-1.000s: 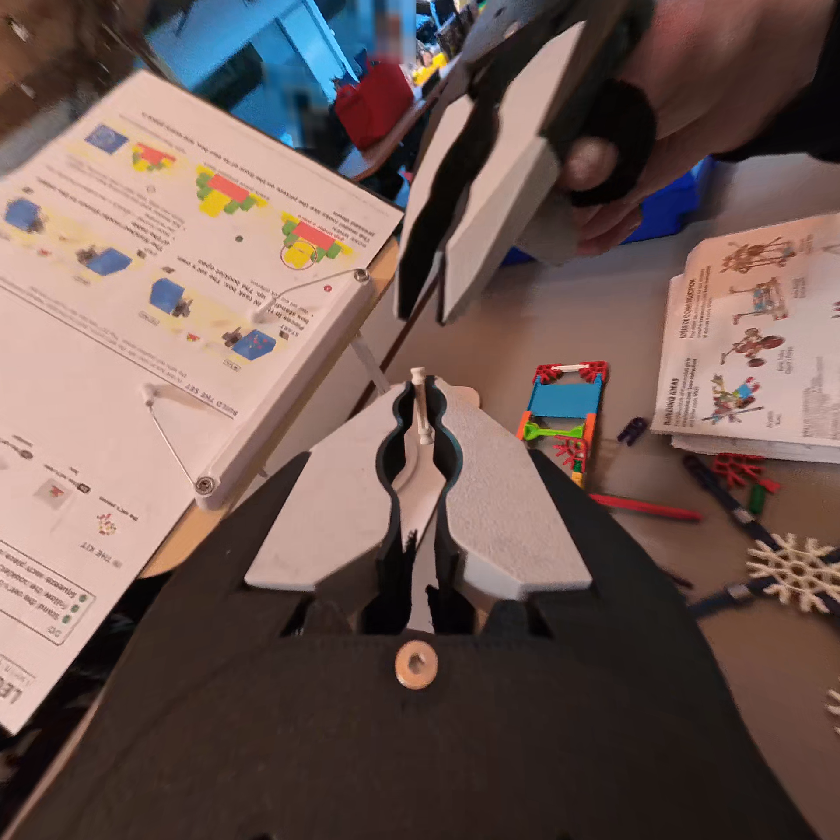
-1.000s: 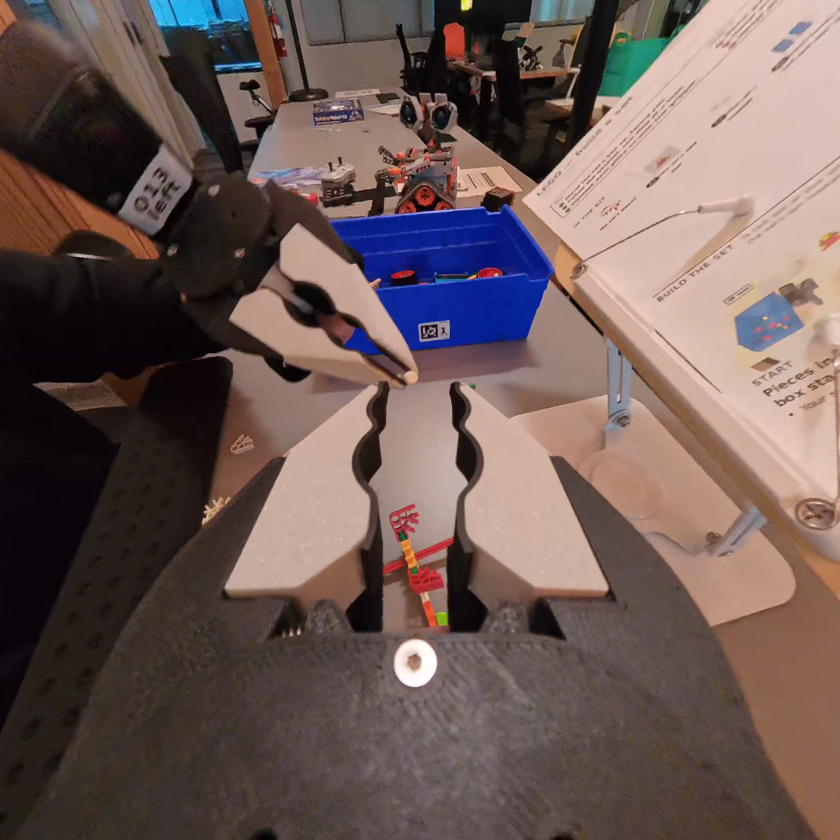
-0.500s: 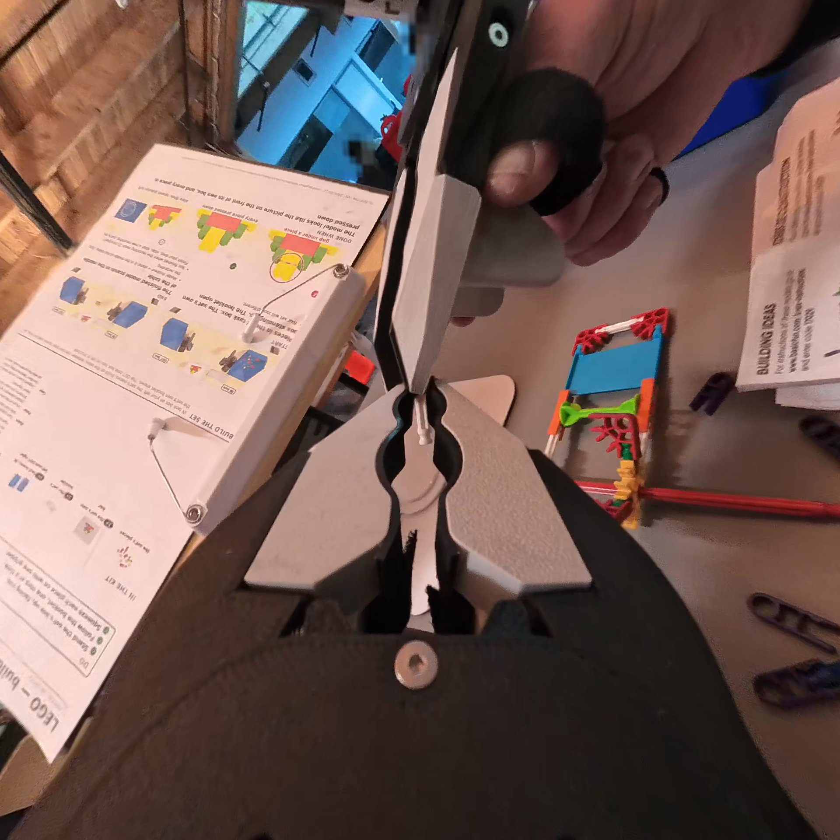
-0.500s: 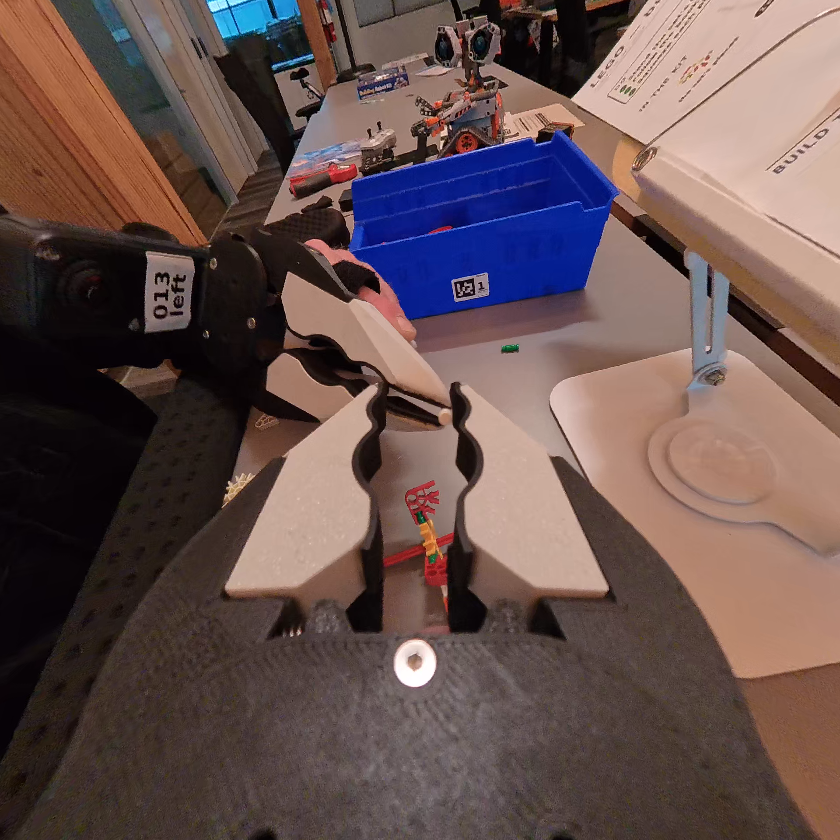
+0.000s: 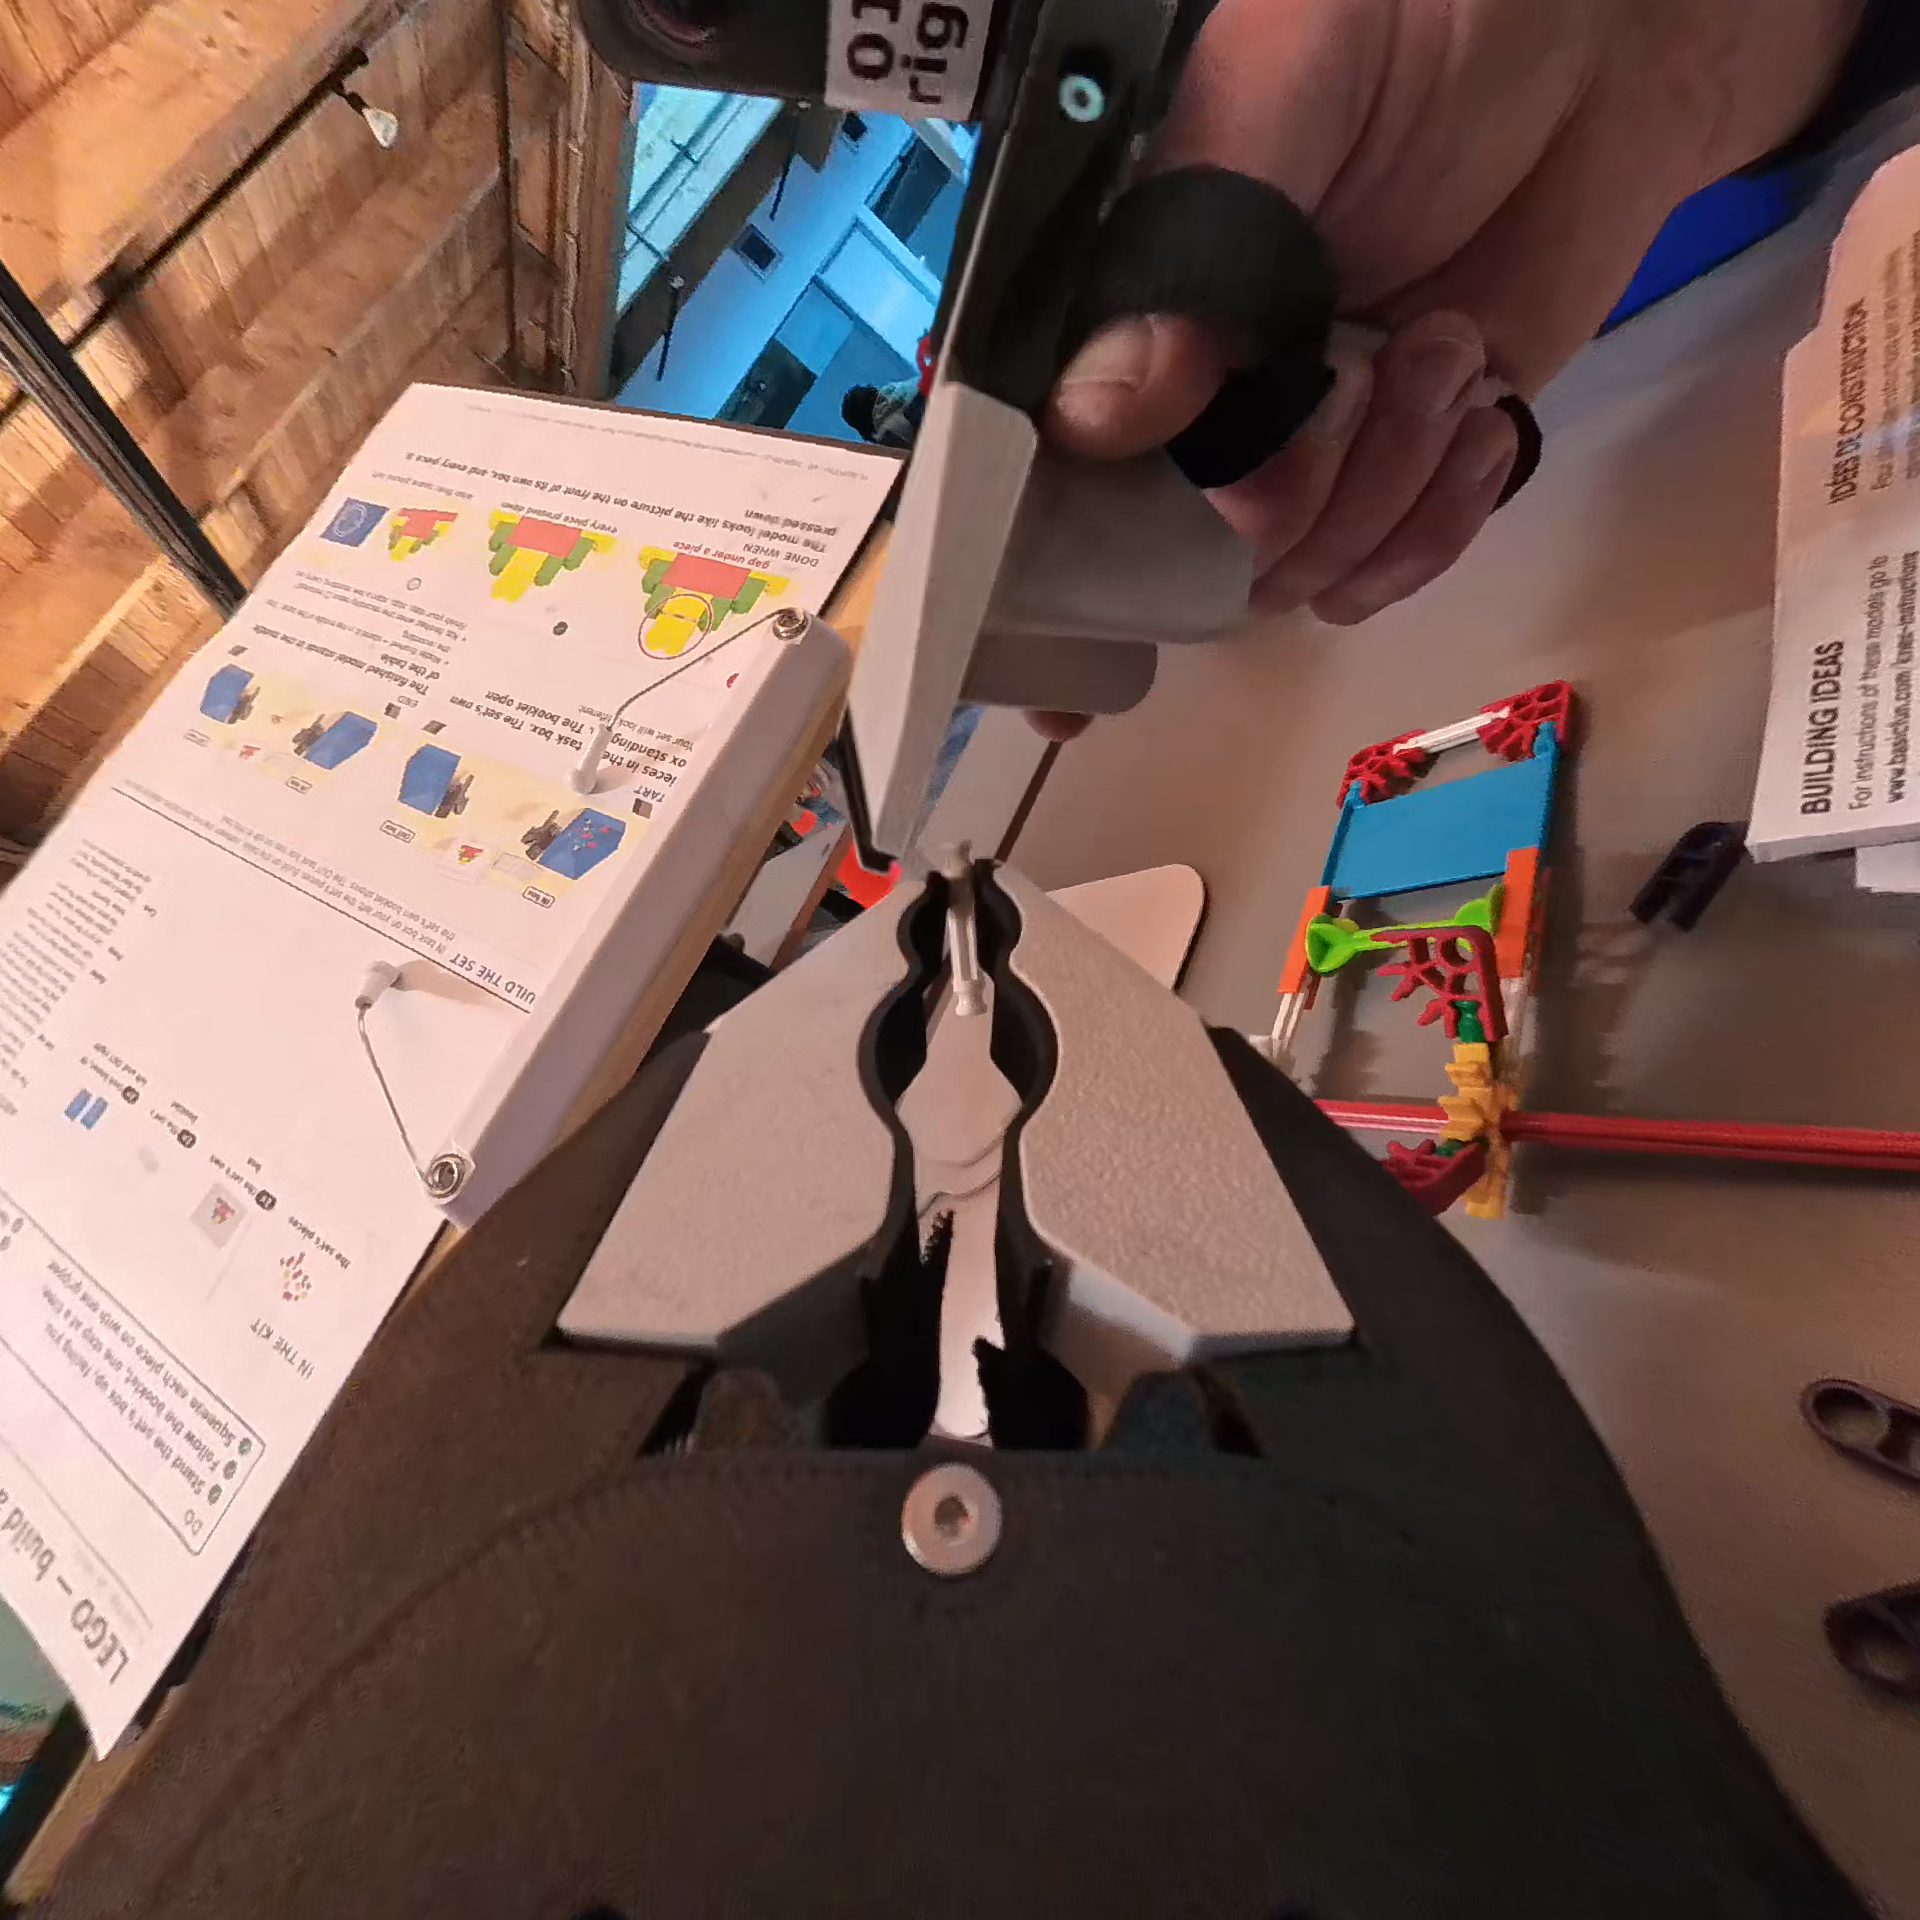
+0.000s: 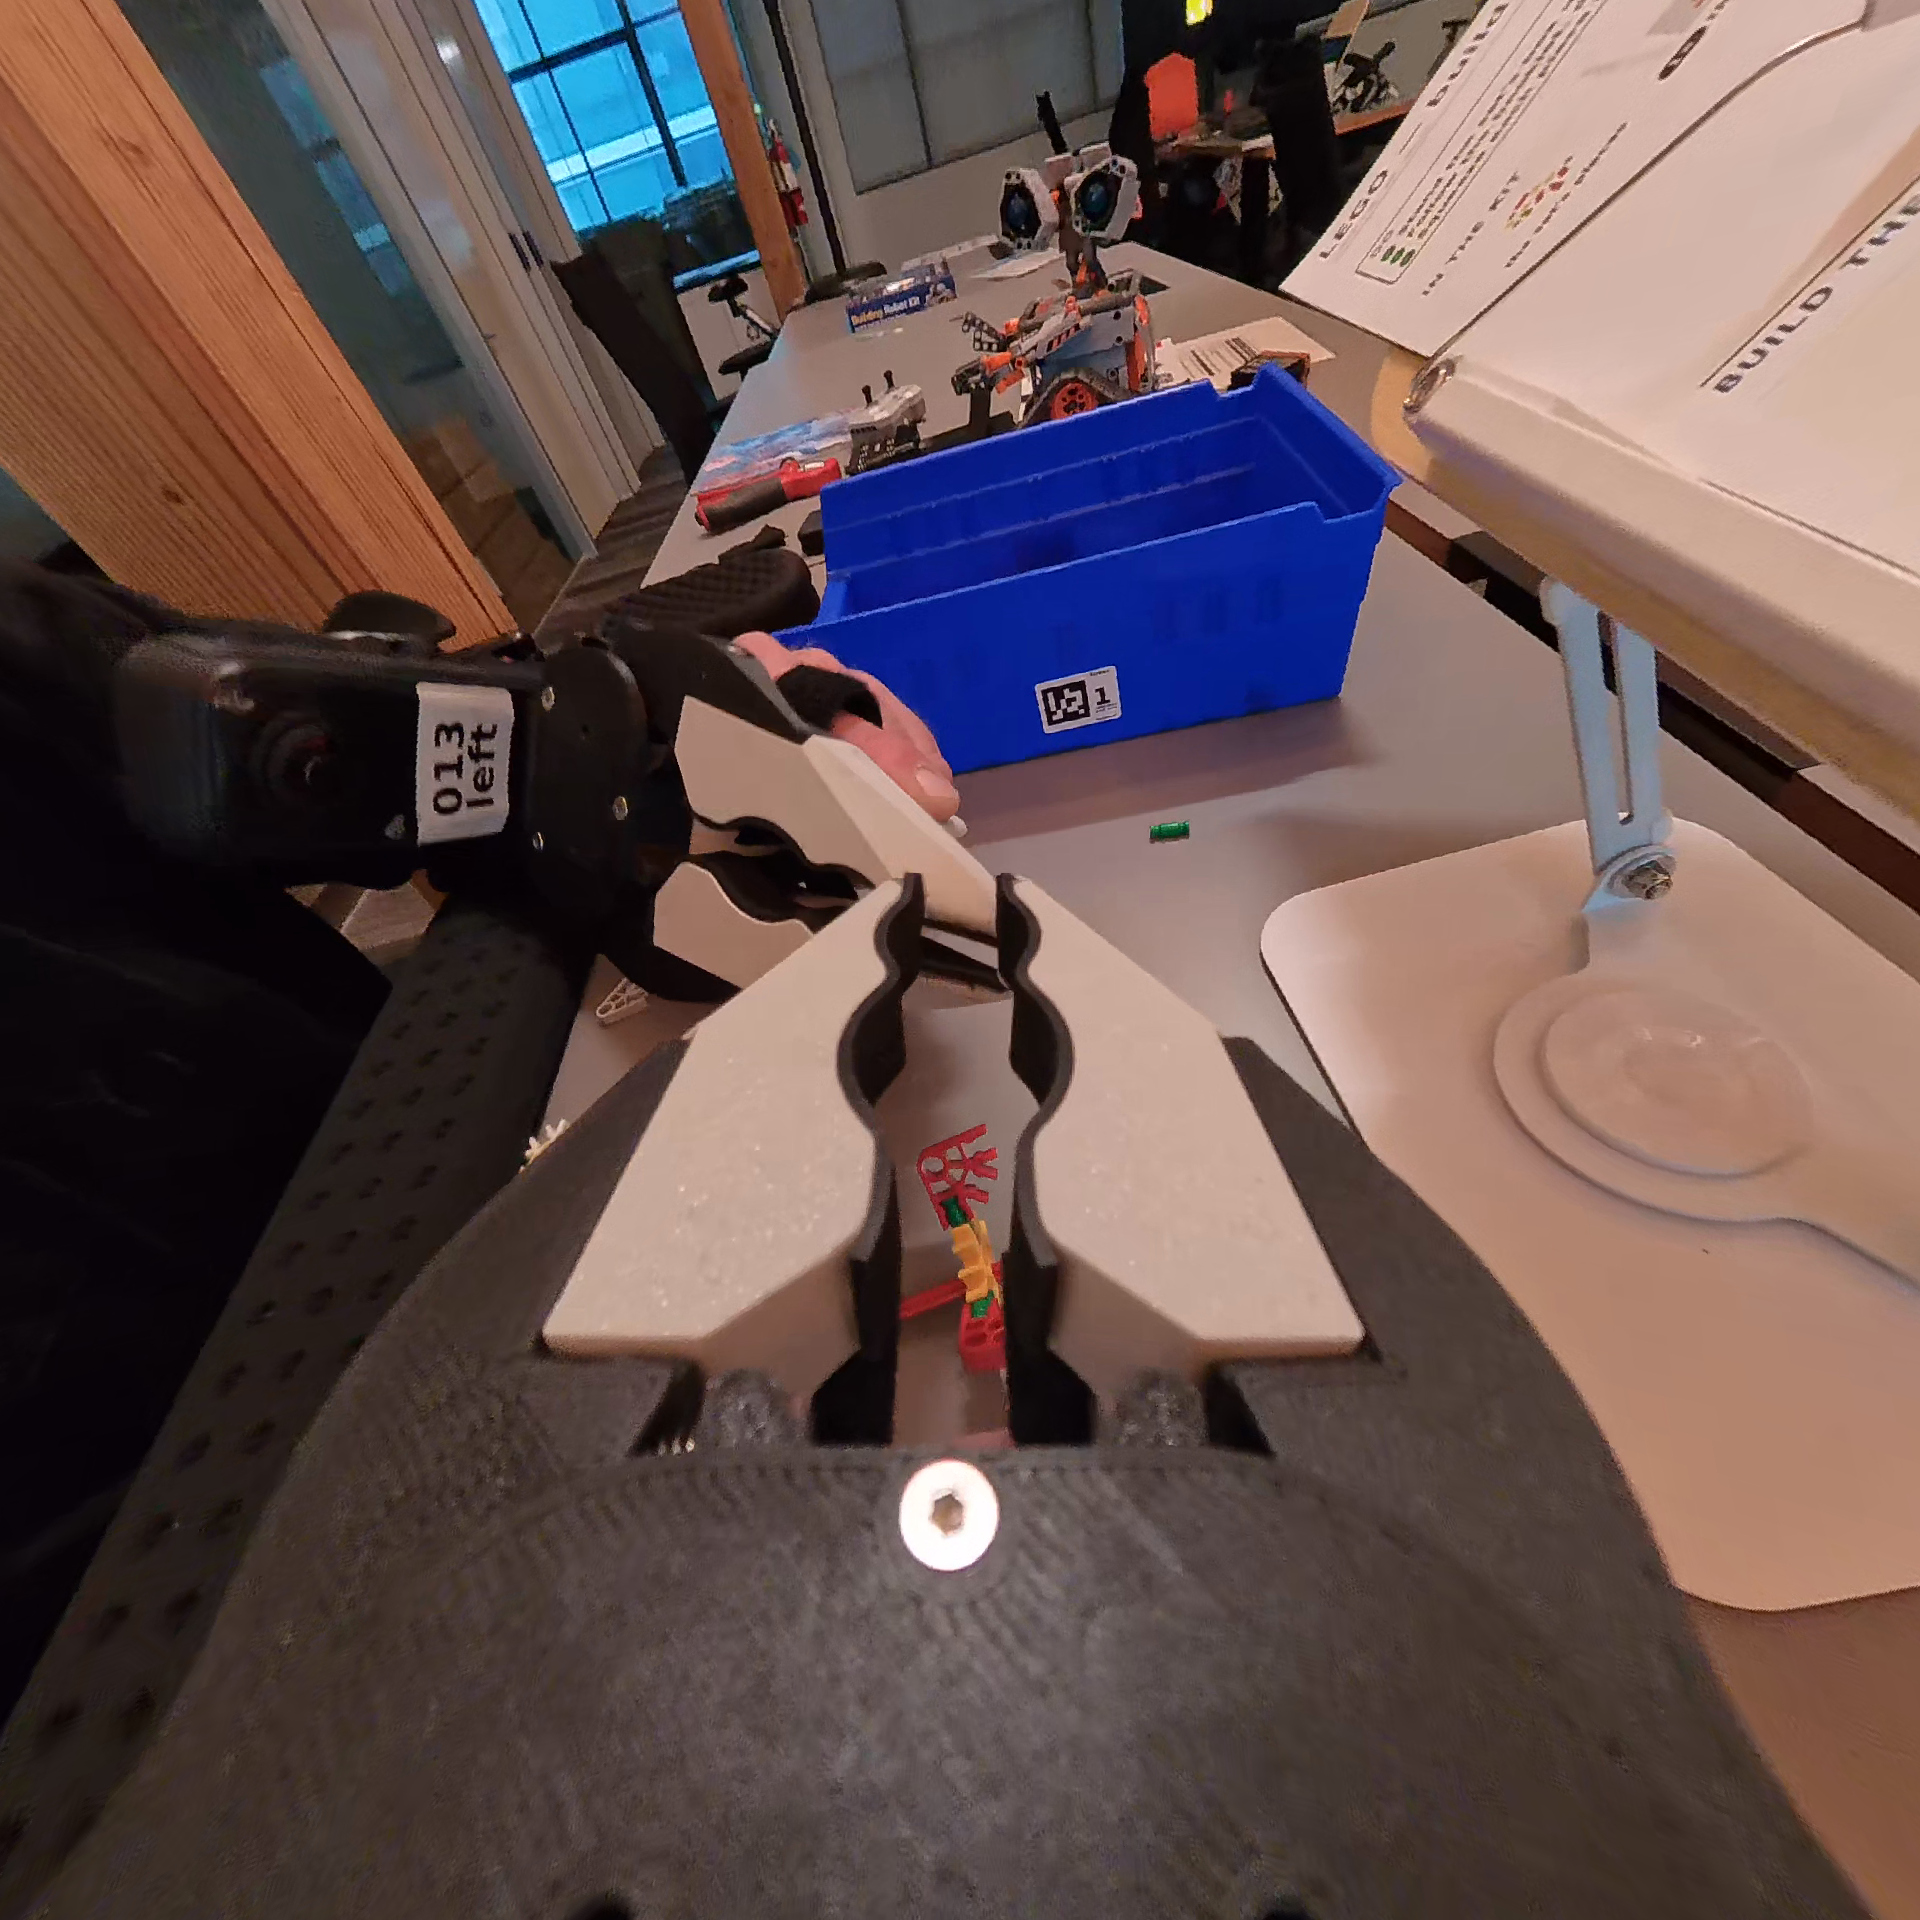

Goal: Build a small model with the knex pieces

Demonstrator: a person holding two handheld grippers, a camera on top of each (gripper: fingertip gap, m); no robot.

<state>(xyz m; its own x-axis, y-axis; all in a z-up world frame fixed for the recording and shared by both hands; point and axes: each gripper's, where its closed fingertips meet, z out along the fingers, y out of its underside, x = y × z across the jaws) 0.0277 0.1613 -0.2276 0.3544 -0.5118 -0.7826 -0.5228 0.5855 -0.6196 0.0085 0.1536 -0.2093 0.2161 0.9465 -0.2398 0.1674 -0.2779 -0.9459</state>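
Left gripper [image 5: 961, 883] clamps a small white rod [image 5: 964, 940]. Right gripper [image 6: 956, 899], narrowly parted, brackets the left's tips. Partly assembled toy frame [image 5: 1434, 914] lies on bench [image 5: 1621, 1299].

The left tongs [image 5: 961, 883] have grainy matt pale plastic fingers [image 5: 1132, 1122] on a rough-textured black body and pinch a smooth white plastic rod [image 5: 964, 935]. Beside them stands a matt paper sheet [image 5: 343, 831] under thin metal wire clips. Beyond the right tongs [image 6: 956, 904], a glossy blue plastic bin [image 6: 1143, 623] sits on the smooth matt grey table [image 6: 1195, 914].
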